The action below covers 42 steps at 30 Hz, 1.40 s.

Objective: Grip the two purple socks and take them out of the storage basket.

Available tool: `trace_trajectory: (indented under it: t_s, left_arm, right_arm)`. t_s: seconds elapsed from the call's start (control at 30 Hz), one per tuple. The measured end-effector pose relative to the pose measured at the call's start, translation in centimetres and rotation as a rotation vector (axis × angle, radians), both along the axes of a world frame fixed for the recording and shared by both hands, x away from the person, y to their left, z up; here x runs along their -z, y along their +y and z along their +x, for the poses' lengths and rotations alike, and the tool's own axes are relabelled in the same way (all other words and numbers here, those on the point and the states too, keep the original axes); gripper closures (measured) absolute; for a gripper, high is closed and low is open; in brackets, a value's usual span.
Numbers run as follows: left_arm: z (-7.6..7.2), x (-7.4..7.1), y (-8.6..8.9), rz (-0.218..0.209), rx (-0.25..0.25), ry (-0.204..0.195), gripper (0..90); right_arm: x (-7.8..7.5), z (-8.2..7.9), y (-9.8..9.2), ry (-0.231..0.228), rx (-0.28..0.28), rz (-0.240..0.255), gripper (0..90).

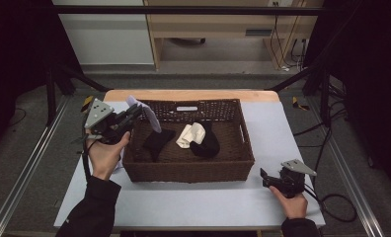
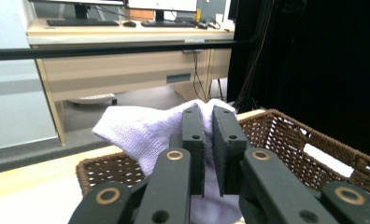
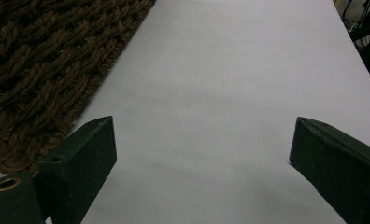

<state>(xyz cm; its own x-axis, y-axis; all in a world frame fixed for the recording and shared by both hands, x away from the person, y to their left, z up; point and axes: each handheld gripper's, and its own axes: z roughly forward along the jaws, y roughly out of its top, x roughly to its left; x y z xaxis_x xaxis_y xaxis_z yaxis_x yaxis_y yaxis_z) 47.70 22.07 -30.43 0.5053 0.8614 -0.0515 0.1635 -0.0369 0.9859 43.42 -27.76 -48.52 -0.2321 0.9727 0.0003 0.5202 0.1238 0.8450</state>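
The left gripper (image 1: 134,114) pinches a pale lavender knitted sock (image 1: 145,112), its jaws closed on the cloth, and holds it in the air over the far-left corner of the dark brown woven wicker basket (image 1: 235,168). In the left gripper view the sock (image 2: 141,133) drapes over the jaw tips above the basket's rim (image 2: 286,122).

Inside the basket lie 3 more pieces: a black sock (image 1: 157,140) left of centre, a cream sock (image 1: 190,134) in the middle and another black sock (image 1: 209,143) touching it. Judging by this, the sorting is barely begun: 1 sock is lifted, 3 remain.

The right gripper (image 1: 266,178) rests low on the white-covered counter (image 1: 183,202) just beside the basket's near-right corner, jaws spread wide and empty; its own view shows bare counter (image 3: 230,93) between them and basket weave (image 3: 47,60) at the left.

Open counter lies in front of the basket and at both sides; the near edge is close to the hands.
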Motion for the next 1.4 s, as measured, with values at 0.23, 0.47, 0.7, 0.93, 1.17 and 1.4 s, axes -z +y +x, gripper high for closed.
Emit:
trace_trajectory:
  t_s: [0.23,0.47,0.7,0.93,1.17,1.4]
  left_arm:
    - [-1.3,-0.9,2.9,-0.016,-0.041,-0.029,83.5]
    - [-2.1,-1.1,5.6,-0.026,-0.095,-0.034,83.5]
    - [-2.3,0.0,8.2,-0.043,-0.164,-0.022,83.5]
    - [-2.1,2.6,10.4,-0.033,-0.225,0.035,83.5]
    - [-1.9,6.3,11.4,-0.012,-0.241,0.114,83.5]
    - [-2.0,9.0,11.4,0.004,-0.235,0.169,83.4]
  right_arm:
    - [0.0,0.0,0.0,0.000,0.001,0.000,7.7]
    - [0.0,0.0,0.0,0.000,0.002,-0.001,7.8]
    - [0.0,0.0,0.0,0.001,0.003,-0.002,7.8]
    - [0.0,0.0,0.0,0.002,0.002,-0.003,7.7]
    - [0.0,0.0,0.0,0.001,0.003,-0.004,7.7]
    - [0.0,0.0,0.0,0.002,0.003,-0.004,7.8]
